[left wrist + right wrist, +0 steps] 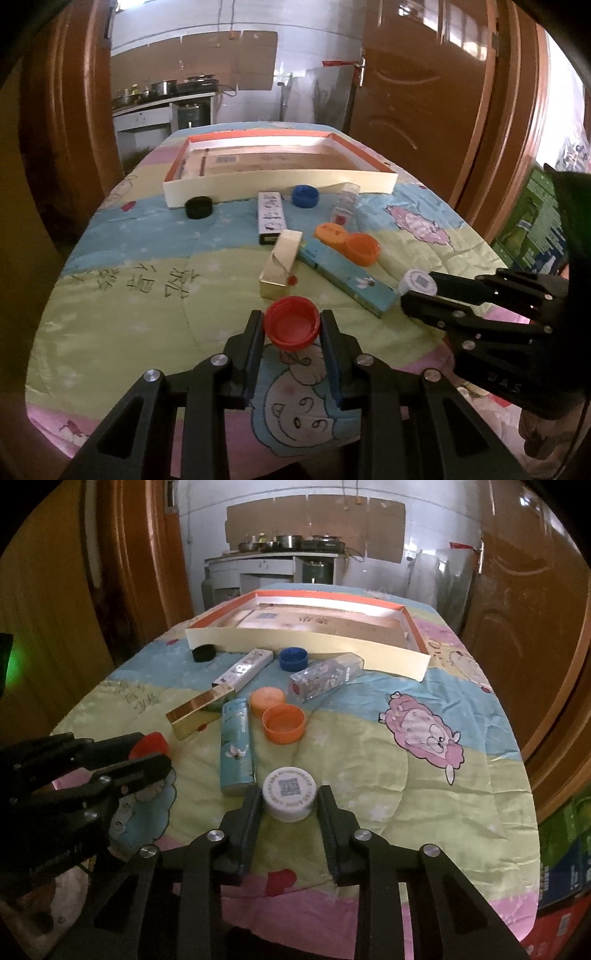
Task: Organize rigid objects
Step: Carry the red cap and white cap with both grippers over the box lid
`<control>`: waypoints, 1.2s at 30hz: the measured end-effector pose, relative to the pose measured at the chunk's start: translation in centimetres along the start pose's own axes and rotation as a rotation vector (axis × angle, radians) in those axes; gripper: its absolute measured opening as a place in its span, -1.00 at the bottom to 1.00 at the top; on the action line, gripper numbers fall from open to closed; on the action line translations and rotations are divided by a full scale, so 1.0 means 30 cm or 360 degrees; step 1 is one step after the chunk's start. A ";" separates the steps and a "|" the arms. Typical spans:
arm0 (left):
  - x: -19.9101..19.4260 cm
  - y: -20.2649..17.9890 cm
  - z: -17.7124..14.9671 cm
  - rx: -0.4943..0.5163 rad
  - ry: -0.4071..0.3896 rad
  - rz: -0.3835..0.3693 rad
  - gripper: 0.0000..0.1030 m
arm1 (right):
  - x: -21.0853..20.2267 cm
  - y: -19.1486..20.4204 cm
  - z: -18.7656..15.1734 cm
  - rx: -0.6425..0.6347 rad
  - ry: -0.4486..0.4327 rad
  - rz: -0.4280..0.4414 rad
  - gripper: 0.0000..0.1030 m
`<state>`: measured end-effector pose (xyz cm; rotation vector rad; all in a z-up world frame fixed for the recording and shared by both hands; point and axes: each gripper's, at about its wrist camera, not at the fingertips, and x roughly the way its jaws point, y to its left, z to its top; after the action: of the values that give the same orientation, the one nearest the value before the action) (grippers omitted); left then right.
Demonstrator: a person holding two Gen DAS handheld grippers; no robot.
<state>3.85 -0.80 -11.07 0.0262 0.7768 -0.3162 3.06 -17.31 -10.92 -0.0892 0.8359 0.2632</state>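
My left gripper (292, 320) is shut on a red bottle cap (291, 326), its open side up, just over the quilt. My right gripper (289, 796) is shut on a white cap (289, 793) printed with a square code. From the left wrist view the right gripper (410, 290) comes in from the right with the white cap (417, 281) at its tips. From the right wrist view the left gripper (157, 753) shows at the left with the red cap (149, 744). A shallow orange-rimmed tray (280, 184) lies at the far end of the table.
On the cartoon quilt (369, 738) lie a gold box (280, 262), a light blue box (343, 277), a white printed box (271, 216), a clear patterned box (325, 675), two orange caps (282, 722), a blue cap (304, 195) and a black cap (199, 206). Wooden doors flank the table.
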 end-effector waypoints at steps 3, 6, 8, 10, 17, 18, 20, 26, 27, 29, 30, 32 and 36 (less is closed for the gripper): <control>-0.015 0.006 0.013 -0.0013 -0.0015 0.0037 -0.41 | -0.020 0.000 0.007 0.0002 -0.0032 0.0003 -0.39; -0.025 0.017 0.036 -0.0040 -0.0013 0.0062 -0.41 | -0.037 -0.002 0.014 0.0014 -0.0050 0.0009 -0.40; -0.035 0.022 0.060 -0.0036 -0.0030 0.0092 -0.41 | -0.045 -0.005 0.018 0.0028 -0.0055 0.0014 -0.40; -0.051 0.026 0.090 -0.0016 -0.0059 0.0091 -0.41 | -0.056 -0.007 0.029 0.0034 -0.0068 0.0009 -0.40; -0.101 0.048 0.228 -0.0019 -0.0130 0.0118 -0.41 | -0.143 -0.016 0.114 -0.0031 -0.0208 -0.0061 -0.40; -0.105 0.052 0.247 -0.0025 -0.0135 0.0123 -0.41 | -0.150 -0.018 0.125 -0.0041 -0.0220 -0.0069 -0.40; -0.116 0.059 0.291 -0.0030 -0.0153 0.0144 -0.41 | -0.163 -0.025 0.156 -0.0059 -0.0242 -0.0076 -0.40; -0.127 0.081 0.447 -0.0043 -0.0217 0.0215 -0.40 | -0.153 -0.083 0.277 -0.0059 -0.0261 -0.0071 -0.40; -0.117 0.085 0.481 -0.0040 -0.0220 0.0228 -0.40 | -0.146 -0.104 0.311 -0.0042 -0.0259 -0.0054 -0.40; -0.092 0.094 0.543 -0.0030 -0.0216 0.0255 -0.40 | -0.133 -0.128 0.363 -0.0026 -0.0253 -0.0041 -0.40; -0.080 0.099 0.567 -0.0031 -0.0209 0.0253 -0.40 | -0.123 -0.147 0.403 -0.0018 -0.0250 -0.0036 -0.40; -0.054 0.111 0.615 -0.0043 -0.0197 0.0251 -0.40 | -0.110 -0.172 0.466 -0.0006 -0.0247 -0.0028 -0.40; 0.012 0.142 0.711 -0.0078 -0.0202 0.0282 -0.40 | -0.064 -0.226 0.591 0.0050 -0.0231 -0.0009 -0.40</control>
<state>19.91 0.19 3.54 0.0282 0.6513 -0.1293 16.43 -21.02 2.19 -0.0425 0.6954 0.2480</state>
